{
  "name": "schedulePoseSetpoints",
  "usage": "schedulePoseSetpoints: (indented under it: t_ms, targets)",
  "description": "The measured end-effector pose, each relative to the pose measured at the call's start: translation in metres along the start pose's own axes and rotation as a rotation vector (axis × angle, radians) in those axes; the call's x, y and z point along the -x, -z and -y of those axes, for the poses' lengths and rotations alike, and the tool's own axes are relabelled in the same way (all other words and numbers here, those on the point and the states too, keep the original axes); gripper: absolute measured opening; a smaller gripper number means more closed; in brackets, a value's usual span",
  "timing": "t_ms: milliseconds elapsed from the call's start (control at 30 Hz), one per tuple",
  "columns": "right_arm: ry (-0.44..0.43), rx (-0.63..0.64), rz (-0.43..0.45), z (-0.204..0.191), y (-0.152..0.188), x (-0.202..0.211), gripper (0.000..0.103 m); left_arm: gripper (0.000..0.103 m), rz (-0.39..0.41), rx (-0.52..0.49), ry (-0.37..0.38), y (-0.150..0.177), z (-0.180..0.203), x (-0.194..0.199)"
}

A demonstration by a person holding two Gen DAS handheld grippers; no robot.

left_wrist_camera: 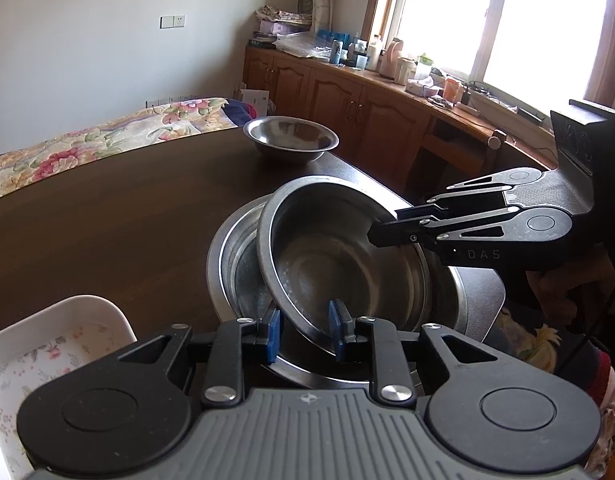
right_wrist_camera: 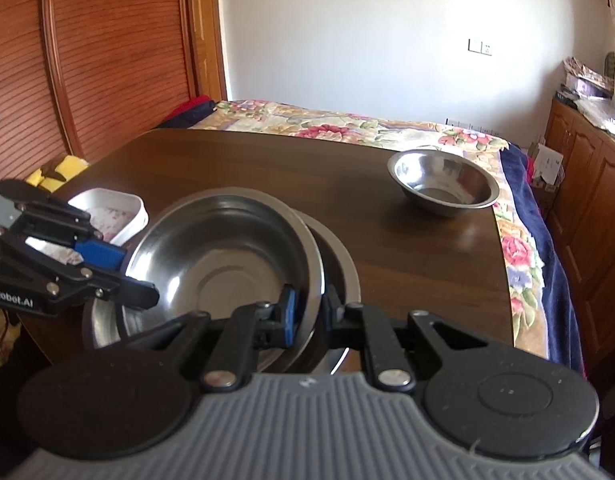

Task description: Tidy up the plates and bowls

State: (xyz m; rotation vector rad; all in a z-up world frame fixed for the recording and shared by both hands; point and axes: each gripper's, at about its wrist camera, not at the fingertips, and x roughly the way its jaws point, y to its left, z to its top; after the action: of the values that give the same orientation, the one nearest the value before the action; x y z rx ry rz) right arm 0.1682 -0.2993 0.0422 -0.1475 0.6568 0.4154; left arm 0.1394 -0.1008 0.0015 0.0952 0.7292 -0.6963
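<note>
both hand-held grippers sit close under their cameras. the left hand-held gripper (left_wrist_camera: 303, 332) has its blue pads either side of the near rim of the upper steel bowl (left_wrist_camera: 339, 256), jaws narrowed around it, and the right hand-held gripper (right_wrist_camera: 307, 312) pinches the same bowl's rim on the opposite side, so the bowl is held by both.

going by size: the dark worktop (left_wrist_camera: 107, 220) carries everything. on it, near the front corner, stands the wide steel basin (left_wrist_camera: 227, 264), and the held bowl hangs tilted inside it, not yet seated flat. a smaller steel bowl (left_wrist_camera: 290, 138) stands alone near the far edge of the worktop, well apart from the stack. a white floral dish (left_wrist_camera: 47, 356) lies at the near left, just beside the basin.

as i judge it, the nesting is about half done: one bowl is going into the basin, the far bowl and the dish remain unsorted.

for room, the middle of the worktop is bare, good for moving across. the basin sits close to the front edge, and the lone bowl close to the far edge beside the bed (right_wrist_camera: 347, 124), so both want care.
</note>
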Motion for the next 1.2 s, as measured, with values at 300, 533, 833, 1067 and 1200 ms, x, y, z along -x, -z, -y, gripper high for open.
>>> schedulePoseSetpoints:
  t_ms: [300,533,833,1067,1200]
  targets:
    - [0.023,0.101,-0.016,-0.010,-0.001,-0.002,0.015,0.033,0.018,-0.030,-0.045,0.002,0.003,0.003]
    - [0.041,0.145,-0.031,-0.015,-0.004,-0.004,0.016,0.037,0.056,-0.022,-0.065,0.000,0.001,0.012]
    - [0.050,0.152,-0.045,-0.016,-0.006,-0.007,0.016,0.037,0.075,-0.013,-0.065,-0.001,-0.001,0.016]
    - [0.062,0.139,0.008,-0.014,-0.010,0.001,0.017,0.037,0.073,-0.010,-0.058,0.000,-0.002,0.016]
    - [0.064,0.129,0.043,-0.011,-0.014,0.006,0.017,0.037,0.080,-0.007,-0.060,-0.002,-0.003,0.016]
